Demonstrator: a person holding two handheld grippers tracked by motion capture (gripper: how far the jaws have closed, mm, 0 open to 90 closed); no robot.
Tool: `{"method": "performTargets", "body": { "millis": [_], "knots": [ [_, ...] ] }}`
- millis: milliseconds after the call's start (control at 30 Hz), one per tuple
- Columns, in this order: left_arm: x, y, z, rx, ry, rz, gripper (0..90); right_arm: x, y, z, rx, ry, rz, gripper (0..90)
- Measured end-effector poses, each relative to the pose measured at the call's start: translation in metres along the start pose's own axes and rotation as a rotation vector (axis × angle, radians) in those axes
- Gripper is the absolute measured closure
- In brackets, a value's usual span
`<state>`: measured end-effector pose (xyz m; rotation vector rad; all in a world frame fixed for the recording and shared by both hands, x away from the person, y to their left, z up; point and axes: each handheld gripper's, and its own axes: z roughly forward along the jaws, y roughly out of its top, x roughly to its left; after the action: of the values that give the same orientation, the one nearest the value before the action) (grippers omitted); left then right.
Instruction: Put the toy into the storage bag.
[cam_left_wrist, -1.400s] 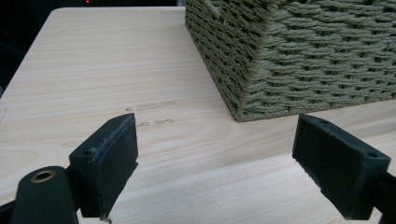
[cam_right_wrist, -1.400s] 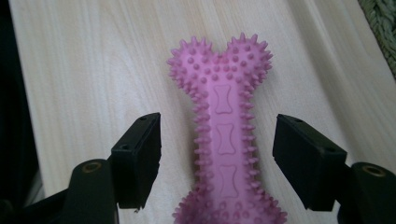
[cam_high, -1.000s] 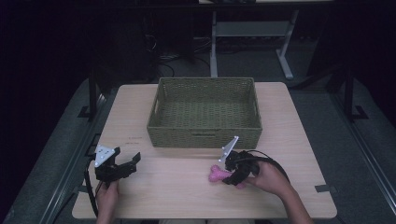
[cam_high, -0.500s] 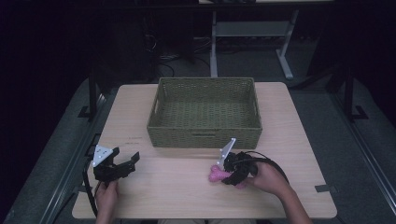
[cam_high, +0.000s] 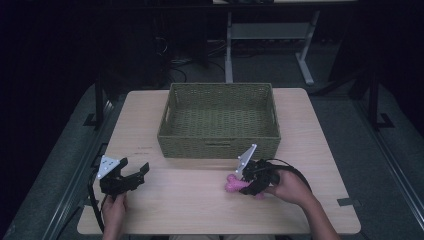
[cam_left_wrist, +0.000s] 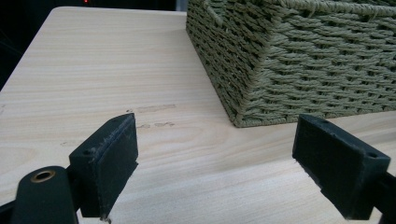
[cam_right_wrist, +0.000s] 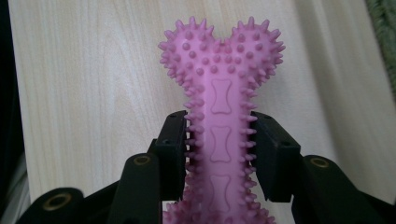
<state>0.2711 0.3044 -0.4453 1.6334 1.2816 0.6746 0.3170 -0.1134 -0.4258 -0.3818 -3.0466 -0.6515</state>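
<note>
Bone toy (cam_right_wrist: 219, 126), pink and spiky, is sitting clamped by its shaft in my right claw (cam_high: 248, 183), barely shifting lately and just off the counter (cam_high: 200, 210) before the basket (cam_high: 220, 117), while my left claw (cam_high: 131, 176) is idling open.

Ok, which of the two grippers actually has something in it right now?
The right gripper: its jaws are shut on the shaft of the pink spiky bone toy. The left gripper is open, with bare table between its jaws.
</note>
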Motion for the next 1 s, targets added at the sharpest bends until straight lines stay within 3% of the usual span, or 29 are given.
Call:
{"method": "performTargets", "body": {
  "millis": [367,533,667,1000],
  "knots": [
    [-0.001,0.0,-0.001,0.002,-0.001,0.009,13.7,-0.01,0.015,-0.028,-0.076,0.052,-0.025,57.6],
    [-0.002,0.001,0.0,0.001,-0.005,0.013,13.7,-0.016,0.024,-0.037,-0.076,0.059,-0.034,57.6],
    [-0.003,0.0,0.001,0.008,0.0,0.016,13.7,-0.022,0.032,-0.045,-0.101,0.101,-0.043,57.5],
    [-0.002,0.0,0.0,0.012,0.002,0.014,13.7,-0.031,0.044,-0.061,-0.104,0.086,-0.061,57.7]
  ]
}}
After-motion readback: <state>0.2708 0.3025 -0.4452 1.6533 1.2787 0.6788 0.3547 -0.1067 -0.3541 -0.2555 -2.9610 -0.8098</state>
